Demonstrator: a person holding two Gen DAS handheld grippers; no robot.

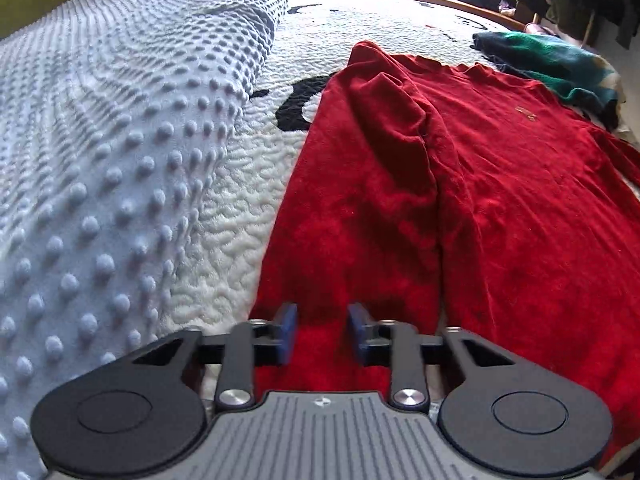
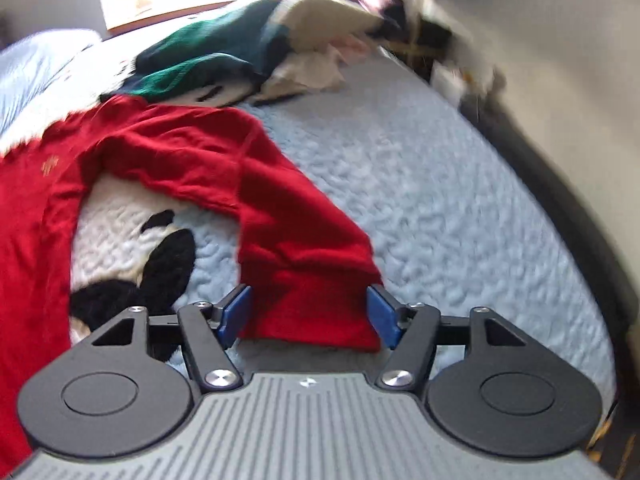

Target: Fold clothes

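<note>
A red long-sleeved shirt (image 1: 500,184) lies spread on the bed, front up, one sleeve (image 1: 384,168) folded down along its left side. My left gripper (image 1: 322,334) is open just above the shirt's lower left edge, nothing between its blue pads (image 1: 289,332). In the right wrist view the shirt's other sleeve (image 2: 288,216) stretches out over the bed toward me. My right gripper (image 2: 310,318) is open wide, and the sleeve's cuff (image 2: 316,312) lies between its blue pads (image 2: 236,312), which stand at either side of it.
A pale blue bumpy blanket (image 1: 112,152) is heaped at the left. A white and blue quilt (image 2: 432,208) with black patches covers the bed. A green and cream garment (image 2: 224,52) lies beyond the shirt's collar. Dark clutter (image 2: 440,40) lines the far right edge.
</note>
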